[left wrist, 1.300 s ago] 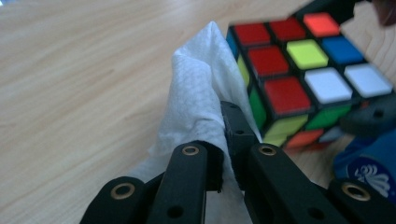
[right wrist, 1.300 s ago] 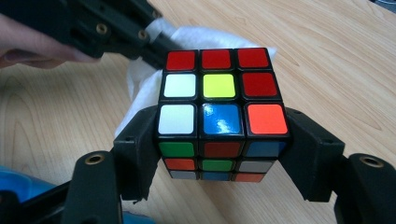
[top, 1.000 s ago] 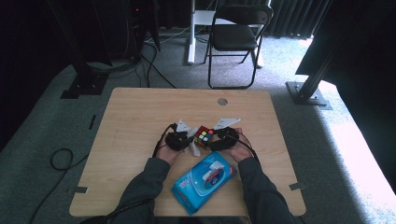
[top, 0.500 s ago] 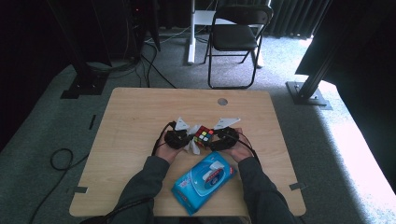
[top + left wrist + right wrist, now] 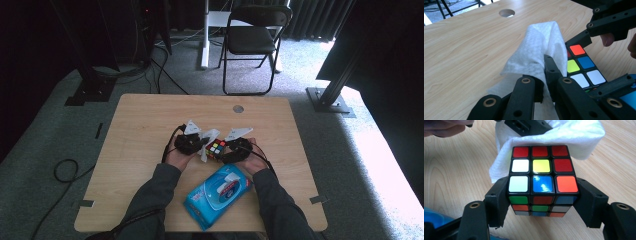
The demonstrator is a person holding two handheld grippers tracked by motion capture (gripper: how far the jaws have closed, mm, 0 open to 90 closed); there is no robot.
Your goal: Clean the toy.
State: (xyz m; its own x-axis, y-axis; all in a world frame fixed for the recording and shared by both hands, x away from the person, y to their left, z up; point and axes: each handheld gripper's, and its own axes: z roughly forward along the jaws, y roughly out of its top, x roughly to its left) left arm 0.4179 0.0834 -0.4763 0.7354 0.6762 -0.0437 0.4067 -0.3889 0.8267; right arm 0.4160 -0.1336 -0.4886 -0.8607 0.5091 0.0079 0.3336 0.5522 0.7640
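Wooden desk [image 5: 140, 130] is carrying one cube [image 5: 216, 148], one white wipe [image 5: 206, 141] and one blue wipe pack [image 5: 218, 193], its label unreadable. Left gripper [image 5: 543, 82] fingers are clamping together on the wipe [image 5: 541, 47], touching the cube [image 5: 581, 66]. Right gripper [image 5: 541, 202] fingers are clamping the cube [image 5: 541, 180] just above the desk.

I see a wooden table [image 5: 135, 130] on grey carpet [image 5: 45, 145]. A black folding chair [image 5: 252, 37] stands beyond it. Daylight brightens the floor at right.
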